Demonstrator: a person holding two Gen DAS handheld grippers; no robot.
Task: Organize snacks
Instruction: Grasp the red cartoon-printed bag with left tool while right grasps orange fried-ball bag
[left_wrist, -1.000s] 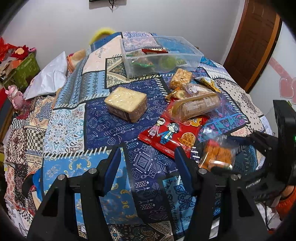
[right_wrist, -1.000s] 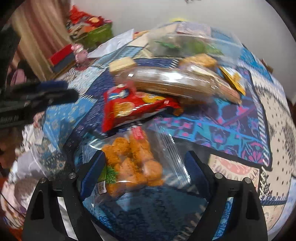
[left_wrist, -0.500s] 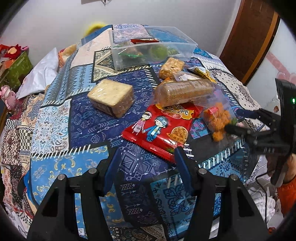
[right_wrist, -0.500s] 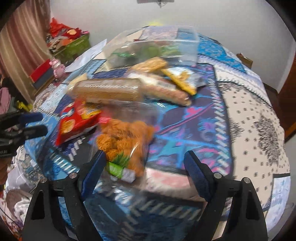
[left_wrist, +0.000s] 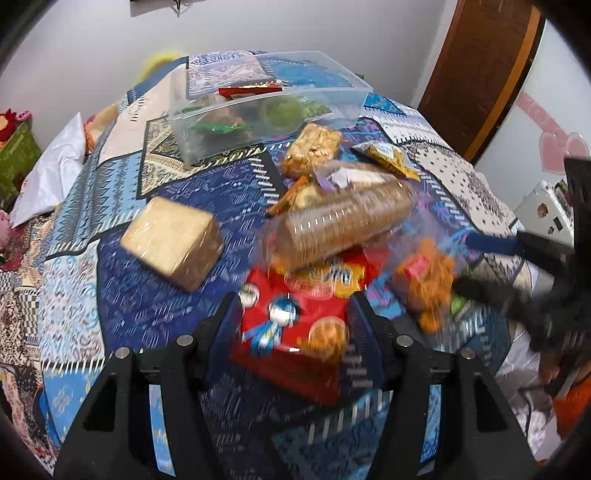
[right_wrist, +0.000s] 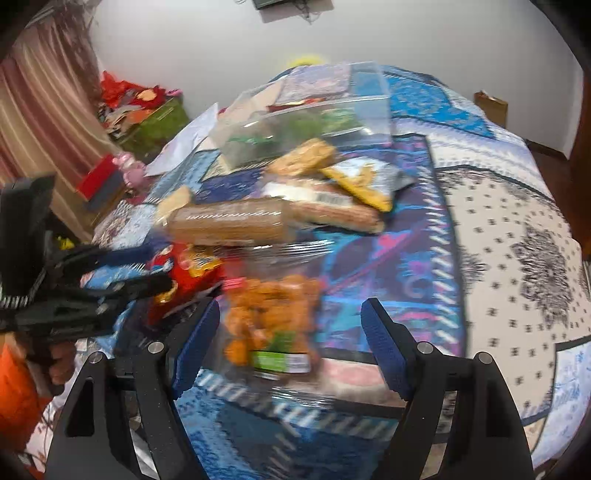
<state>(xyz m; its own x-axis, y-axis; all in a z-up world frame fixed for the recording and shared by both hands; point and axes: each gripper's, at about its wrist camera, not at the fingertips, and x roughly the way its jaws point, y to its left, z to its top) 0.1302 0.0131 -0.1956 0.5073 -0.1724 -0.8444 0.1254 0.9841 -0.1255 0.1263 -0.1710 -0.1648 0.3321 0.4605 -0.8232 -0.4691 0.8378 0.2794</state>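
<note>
Clear plastic bag of orange fried snack pieces with green label (right_wrist: 273, 325): lower centre of right wrist view, lying between the blue pads of right gripper (right_wrist: 290, 345); long axis running up the frame, along the fingers. Jaws wide, just been closing, pads apparently not yet pressing the film. Right gripper plainly the nearer.

Left gripper (left_wrist: 293, 332): lower centre of left wrist view, half-open, empty, over the flat red foil snack packet with cartoon figures (left_wrist: 295, 321).

Transparent rectangular plastic storage bin (right_wrist: 314, 122): upper centre, beyond the pile, probable destination.

Patterned blue patchwork cloth (right_wrist: 406, 258): beneath everything.
</note>
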